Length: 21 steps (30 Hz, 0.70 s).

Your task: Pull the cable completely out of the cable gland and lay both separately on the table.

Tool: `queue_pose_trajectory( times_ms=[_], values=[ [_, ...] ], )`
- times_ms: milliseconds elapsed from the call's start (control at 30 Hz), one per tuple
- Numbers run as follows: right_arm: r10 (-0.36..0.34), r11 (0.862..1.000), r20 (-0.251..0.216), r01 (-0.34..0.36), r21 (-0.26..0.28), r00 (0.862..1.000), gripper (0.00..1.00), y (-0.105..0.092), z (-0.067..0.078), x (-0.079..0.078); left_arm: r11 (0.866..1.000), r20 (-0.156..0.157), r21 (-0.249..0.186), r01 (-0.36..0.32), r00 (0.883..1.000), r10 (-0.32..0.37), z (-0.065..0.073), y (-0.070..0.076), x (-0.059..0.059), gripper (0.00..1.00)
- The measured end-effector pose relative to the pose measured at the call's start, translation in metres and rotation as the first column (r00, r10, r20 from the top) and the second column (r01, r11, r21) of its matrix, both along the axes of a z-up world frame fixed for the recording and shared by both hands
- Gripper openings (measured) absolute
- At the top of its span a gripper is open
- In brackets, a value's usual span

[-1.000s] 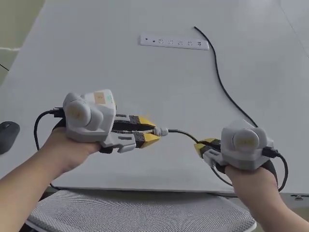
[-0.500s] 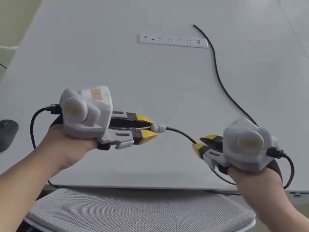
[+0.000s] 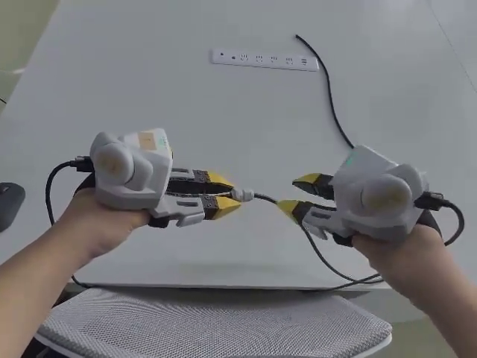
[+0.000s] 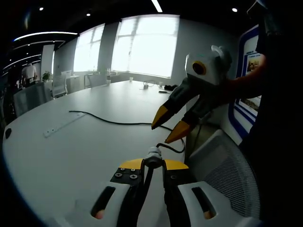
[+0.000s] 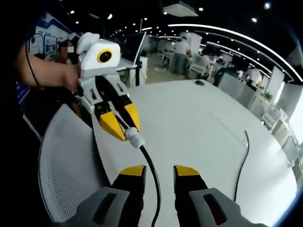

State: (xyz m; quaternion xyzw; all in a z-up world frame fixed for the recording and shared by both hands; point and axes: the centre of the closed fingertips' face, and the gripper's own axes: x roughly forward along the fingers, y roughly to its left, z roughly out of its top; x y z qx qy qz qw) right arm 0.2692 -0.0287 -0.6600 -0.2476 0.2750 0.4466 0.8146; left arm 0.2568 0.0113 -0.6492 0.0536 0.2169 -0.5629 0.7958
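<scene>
Head view. The left gripper (image 3: 226, 197) is held level over the near edge of the white table (image 3: 134, 89). Its yellow-tipped jaws are closed on the cable gland (image 3: 243, 195), a small pale fitting that sticks out just past the tips. The black cable (image 3: 265, 199) leaves the free end of the gland and runs to the right gripper (image 3: 295, 193), which faces the gland from just beside it. That gripper's jaws stand apart, one tip above the cable and one below. Past them the cable droops below the level of the gland. Neither gland nor cable lies on the table.

Left gripper view. The gland (image 4: 153, 156) sits pinched between this gripper's own tips (image 4: 153, 165). The cable (image 4: 171, 147) curls from the gland towards the parted tips of the right gripper (image 4: 168, 128).

Right gripper view. This gripper's own tips (image 5: 159, 171) are spread, and the cable (image 5: 152, 175) rises through the gap, nearer one tip, to the gland (image 5: 134, 137) held in the left gripper (image 5: 118, 124).

Surroundings. A white power strip (image 3: 264, 60) lies well beyond the gland, with its black cord (image 3: 332, 104) trailing across the table. A dark mouse (image 3: 9, 203) lies far to the left of the gland. A mesh chair (image 3: 216, 328) stands below it.
</scene>
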Motion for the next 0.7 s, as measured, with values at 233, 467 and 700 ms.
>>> queue_pose_trajectory(
  times_ms=[233,467,700],
  values=[
    [0.074,0.995,0.035,-0.071,-0.067,0.997,0.13,0.019,-0.006,-0.003,1.000,-0.002,-0.001,0.001,1.000,-0.001,0.001,-0.001,-0.001,0.15],
    [0.105,0.991,0.044,-0.101,-0.093,0.993,0.05,0.023,-0.011,-0.004,1.000,-0.003,-0.003,0.003,1.000,-0.003,0.000,-0.003,-0.001,0.15],
    [0.082,0.994,0.036,-0.079,-0.076,0.996,0.01,0.022,-0.012,-0.004,1.000,-0.006,-0.003,0.001,1.000,-0.001,0.000,-0.003,-0.002,0.15]
  ],
)
